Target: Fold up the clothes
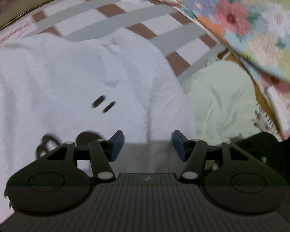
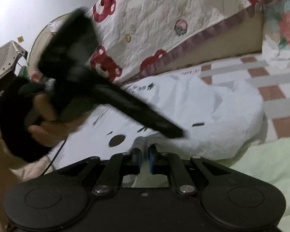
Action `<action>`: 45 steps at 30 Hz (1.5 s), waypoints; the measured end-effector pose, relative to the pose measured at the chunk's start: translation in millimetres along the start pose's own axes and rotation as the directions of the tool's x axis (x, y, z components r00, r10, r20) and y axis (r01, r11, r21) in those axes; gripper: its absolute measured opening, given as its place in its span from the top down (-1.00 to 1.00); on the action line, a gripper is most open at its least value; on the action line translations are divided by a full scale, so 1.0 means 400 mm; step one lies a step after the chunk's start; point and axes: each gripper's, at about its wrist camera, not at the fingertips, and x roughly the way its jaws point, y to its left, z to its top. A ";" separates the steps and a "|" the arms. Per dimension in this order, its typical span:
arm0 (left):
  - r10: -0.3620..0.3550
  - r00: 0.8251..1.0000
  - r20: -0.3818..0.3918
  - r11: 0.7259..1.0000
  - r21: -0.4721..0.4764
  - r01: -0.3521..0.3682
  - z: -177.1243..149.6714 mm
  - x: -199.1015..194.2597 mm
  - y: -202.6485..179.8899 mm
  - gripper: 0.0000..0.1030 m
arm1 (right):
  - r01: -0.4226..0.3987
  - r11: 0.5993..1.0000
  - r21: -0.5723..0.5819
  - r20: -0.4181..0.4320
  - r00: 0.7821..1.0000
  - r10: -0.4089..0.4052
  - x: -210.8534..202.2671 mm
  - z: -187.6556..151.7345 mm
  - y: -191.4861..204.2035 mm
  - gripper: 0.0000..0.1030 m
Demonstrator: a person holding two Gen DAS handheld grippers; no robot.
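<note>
**Tongs: left pair wide open above a white garment, right pair pinched on its edge**

Left tongs are spread wide, the two blue-padded fingers well apart with nothing between them. They hang over the white garment, and whether they touch the cloth cannot be told from the left wrist view. That view is blurred.

The white garment lies spread and rumpled on a bed, over a checked sheet patterned in white, grey and brown squares. Small dark printed marks show on the cloth just ahead of the left tongs, and a dark round print sits close by the left finger.

Right tongs are nearly closed, with only a thin gap between their blue pads. A bunched fold of the white garment's near edge is pinched between them.

In the right wrist view, the left tongs reach in from the left as a long, dark, blurred shape, with the tip over the white garment just beyond the right tongs. A hand in a dark fuzzy cuff holds that tool.

A pale green cloth lies on the bed just to the right of the white garment, touching it. A floral quilt is heaped behind and to the right. A white quilt with red bear prints is draped along the far side of the bed.
</note>
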 end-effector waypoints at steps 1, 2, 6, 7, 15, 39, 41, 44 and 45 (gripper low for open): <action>-0.012 1.000 -0.010 1.000 0.008 0.012 0.006 0.015 -0.010 -0.08 | -0.006 1.000 0.013 0.003 1.000 0.006 0.000 -0.004 -0.004 0.80; -0.029 0.999 -0.020 1.000 -0.002 0.029 0.009 0.025 -0.009 -0.09 | -0.014 1.000 0.022 0.002 1.000 0.014 0.003 -0.007 -0.010 0.80; -0.069 0.997 -0.040 0.997 -0.036 0.068 -0.003 0.038 0.005 -0.18 | -0.053 0.998 0.042 -0.015 0.998 0.054 0.020 -0.013 -0.022 0.80; -0.063 0.997 -0.045 0.998 -0.034 0.061 -0.009 0.043 0.006 -0.18 | -0.062 0.997 0.041 -0.019 0.998 0.063 0.025 -0.013 -0.021 0.80; 0.073 0.996 -0.057 0.997 -0.026 -0.075 -0.070 0.045 0.069 0.71 | -0.079 0.993 -0.084 -0.131 0.989 0.067 0.070 0.015 0.017 0.80; 0.114 0.963 0.242 0.810 -0.584 0.051 -0.333 -0.055 0.338 0.83 | 0.400 0.888 -0.225 -0.184 0.878 -0.442 0.232 0.041 -0.084 -0.67; 0.108 0.964 0.244 0.806 -0.589 0.059 -0.338 -0.056 0.343 0.82 | 0.416 0.895 -0.163 -0.163 0.883 -0.440 0.238 0.047 -0.107 -0.75; 0.104 0.963 0.250 0.808 -0.586 0.064 -0.344 -0.060 0.345 0.81 | 0.451 0.884 -0.121 -0.114 0.879 -0.464 0.249 0.051 -0.119 -0.63; 0.104 0.963 0.250 0.809 -0.584 0.064 -0.350 -0.065 0.345 0.81 | 0.464 0.878 -0.117 -0.097 0.875 -0.475 0.257 0.053 -0.117 -0.37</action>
